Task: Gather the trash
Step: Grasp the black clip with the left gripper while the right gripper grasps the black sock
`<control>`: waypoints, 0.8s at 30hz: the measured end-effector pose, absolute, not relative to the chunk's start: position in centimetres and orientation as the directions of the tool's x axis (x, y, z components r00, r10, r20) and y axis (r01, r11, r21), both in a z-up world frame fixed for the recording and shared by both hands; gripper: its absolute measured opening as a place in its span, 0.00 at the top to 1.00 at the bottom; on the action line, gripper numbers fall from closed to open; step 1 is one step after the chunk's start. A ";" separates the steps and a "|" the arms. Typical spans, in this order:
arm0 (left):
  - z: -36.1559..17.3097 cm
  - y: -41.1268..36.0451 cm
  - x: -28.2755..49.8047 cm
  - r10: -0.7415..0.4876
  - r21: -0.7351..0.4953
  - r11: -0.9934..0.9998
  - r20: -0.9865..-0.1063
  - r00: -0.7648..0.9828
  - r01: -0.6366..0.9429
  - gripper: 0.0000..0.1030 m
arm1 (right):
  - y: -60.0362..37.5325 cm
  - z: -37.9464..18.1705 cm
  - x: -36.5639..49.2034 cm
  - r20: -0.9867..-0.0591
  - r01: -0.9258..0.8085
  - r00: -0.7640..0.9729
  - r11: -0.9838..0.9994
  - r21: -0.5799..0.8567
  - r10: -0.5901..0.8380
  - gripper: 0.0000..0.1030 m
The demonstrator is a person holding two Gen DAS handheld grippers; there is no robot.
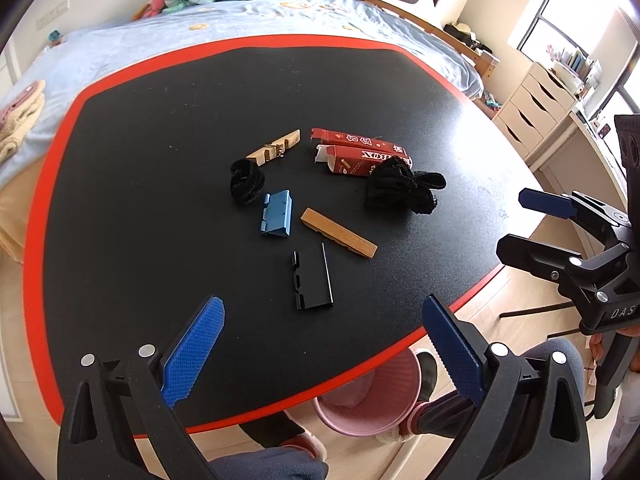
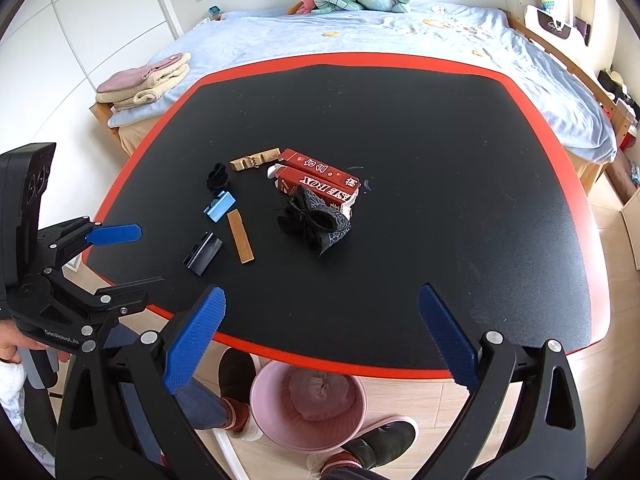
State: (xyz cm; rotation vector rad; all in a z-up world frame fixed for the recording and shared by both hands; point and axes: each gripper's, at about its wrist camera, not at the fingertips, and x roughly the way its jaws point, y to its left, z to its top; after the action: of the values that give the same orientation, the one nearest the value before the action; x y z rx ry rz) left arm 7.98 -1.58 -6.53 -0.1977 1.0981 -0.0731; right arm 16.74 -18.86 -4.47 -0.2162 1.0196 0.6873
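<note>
Scattered trash lies mid-table on the black mat: a torn red box (image 1: 360, 152) (image 2: 320, 182), a black crumpled cloth (image 1: 400, 186) (image 2: 316, 220), a small black fuzzy ring (image 1: 246, 180) (image 2: 218, 176), a blue clip (image 1: 277, 213) (image 2: 219, 206), a black clip (image 1: 312, 280) (image 2: 203, 254), a wooden strip (image 1: 338, 232) (image 2: 240, 236) and a broken wooden peg (image 1: 274, 148) (image 2: 254, 160). My left gripper (image 1: 324, 344) (image 2: 120, 254) is open above the near edge, holding nothing. My right gripper (image 2: 322, 336) (image 1: 520, 224) is open too, empty.
A pink waste bin (image 2: 308, 408) (image 1: 368, 392) stands on the floor under the table's near red edge (image 2: 320, 360), between a person's slippered feet (image 2: 236, 376). A bed (image 2: 360, 28) with plush toys lies beyond the table. White drawers (image 1: 532, 108) are at the right.
</note>
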 end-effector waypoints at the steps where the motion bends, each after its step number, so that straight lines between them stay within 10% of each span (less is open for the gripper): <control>1: -6.8 -1.6 8.2 -0.157 -0.197 0.979 -0.879 0.450 -0.043 0.08 | -18.6 -4.7 17.1 -0.842 -0.619 0.334 0.772 0.143 0.424 0.07; 10: -8.5 -1.7 9.6 -0.145 -0.190 0.980 -0.893 0.425 -0.065 0.08 | -16.9 -7.1 19.5 -0.855 -0.633 0.297 0.758 0.156 0.424 0.07; 19: -9.0 -1.6 9.9 -0.124 -0.175 0.981 -0.904 0.410 -0.089 0.35 | -15.8 -8.2 20.7 -0.850 -0.651 0.291 0.742 0.161 0.439 0.08; 24: -8.7 -1.1 10.1 -0.117 -0.168 0.982 -0.905 0.408 -0.091 0.60 | -15.3 -8.4 21.0 -0.848 -0.661 0.287 0.733 0.161 0.446 0.27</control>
State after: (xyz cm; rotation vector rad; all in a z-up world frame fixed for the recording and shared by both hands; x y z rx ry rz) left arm 10.09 -1.11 -8.73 -0.2028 1.1528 -0.0163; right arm 20.99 -15.34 -8.45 -0.2386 1.0421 0.7482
